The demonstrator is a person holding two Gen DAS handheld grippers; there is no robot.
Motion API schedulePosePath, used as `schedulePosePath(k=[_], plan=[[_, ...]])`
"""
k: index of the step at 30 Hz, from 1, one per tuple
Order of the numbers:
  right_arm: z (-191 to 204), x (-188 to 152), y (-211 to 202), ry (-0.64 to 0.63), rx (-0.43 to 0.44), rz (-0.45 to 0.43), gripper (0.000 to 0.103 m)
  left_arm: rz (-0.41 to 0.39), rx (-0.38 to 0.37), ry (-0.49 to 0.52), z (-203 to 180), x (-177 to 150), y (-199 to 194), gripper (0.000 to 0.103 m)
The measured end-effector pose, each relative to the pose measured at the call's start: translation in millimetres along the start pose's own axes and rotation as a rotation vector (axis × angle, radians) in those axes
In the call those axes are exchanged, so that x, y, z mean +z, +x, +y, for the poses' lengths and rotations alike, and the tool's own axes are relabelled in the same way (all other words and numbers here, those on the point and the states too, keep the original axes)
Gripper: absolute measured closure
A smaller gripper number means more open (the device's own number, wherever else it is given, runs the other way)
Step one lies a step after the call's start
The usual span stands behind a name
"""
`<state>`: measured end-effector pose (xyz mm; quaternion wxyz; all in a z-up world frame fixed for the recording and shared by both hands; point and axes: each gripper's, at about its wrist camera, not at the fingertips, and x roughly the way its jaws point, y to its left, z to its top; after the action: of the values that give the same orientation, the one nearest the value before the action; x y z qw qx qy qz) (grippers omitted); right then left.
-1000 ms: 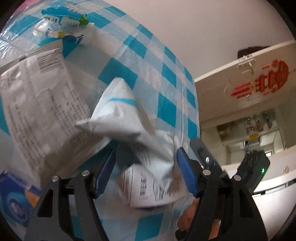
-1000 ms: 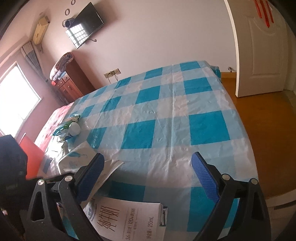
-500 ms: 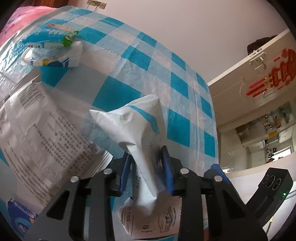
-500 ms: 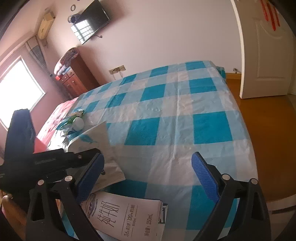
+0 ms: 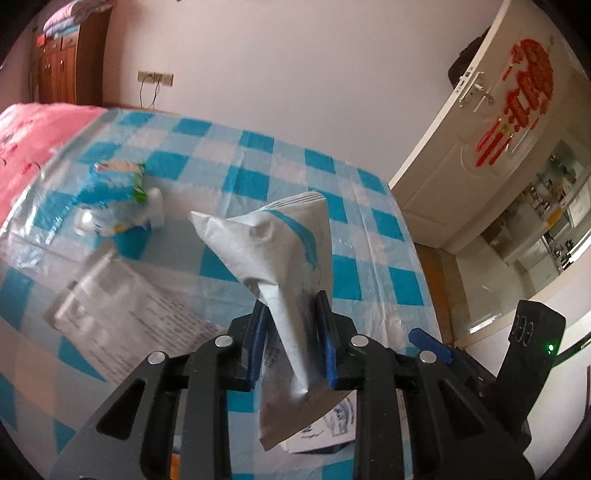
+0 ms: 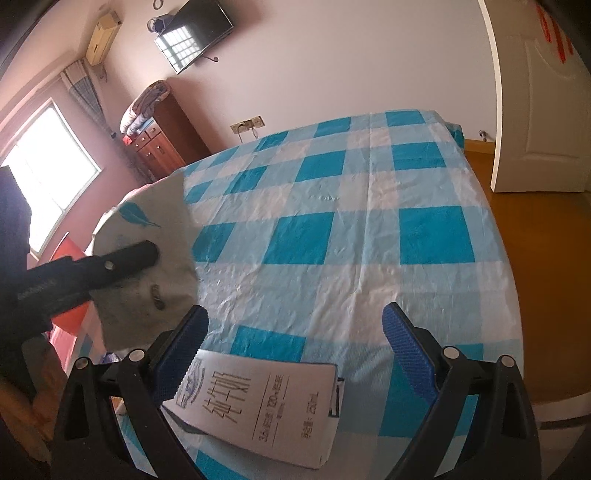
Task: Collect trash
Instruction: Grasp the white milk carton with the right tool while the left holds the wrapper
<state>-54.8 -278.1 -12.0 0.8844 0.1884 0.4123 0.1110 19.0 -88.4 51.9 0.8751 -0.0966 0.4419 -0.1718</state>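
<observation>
Left gripper (image 5: pixel 291 332) is clamping tight on a white crumpled wrapper (image 5: pixel 273 243) w/ blue stripe, holding it up off the blue-white check cloth (image 6: pixel 332 236) that's covering the bed. Right gripper (image 6: pixel 295 339) is hanging w/ jaws wide apart, nothing btwn pads, just above a flat white carton (image 6: pixel 258 402) lying on the cloth. More trash is sitting farther back: printed sheet (image 5: pixel 122 302), blue-green packets (image 5: pixel 114 199). Wood dresser (image 6: pixel 162 136), wall TV (image 6: pixel 192 33), window (image 6: pixel 44 166) and white door (image 6: pixel 539 103) are ringing the room.
</observation>
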Motion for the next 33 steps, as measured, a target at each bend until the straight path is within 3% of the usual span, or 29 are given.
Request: schedulePosePath(k=[7,16,28,30,33], plan=[[8,-12,3,-0.02,-0.015,0.032,0.009,-0.019,0.002,0.017,17,-11,-28,0.076],[30,-34,0,-0.025,0.049,0.085,0.009,-0.061,0.002,0.037,44,-23,-67,0.076],[91,-91,-20,-0.128,0.1,0.17,0.009,-0.053,-0.021,0.011,89,-43,-84,0.076],[100,-94,-26,-0.157,0.086,0.157,0.009,-0.05,-0.024,0.003,97,-46,-85,0.076],[113,-90,-34,-0.214,-0.004,0.094,0.009,-0.053,-0.027,-0.003,106,-50,-88,0.076]])
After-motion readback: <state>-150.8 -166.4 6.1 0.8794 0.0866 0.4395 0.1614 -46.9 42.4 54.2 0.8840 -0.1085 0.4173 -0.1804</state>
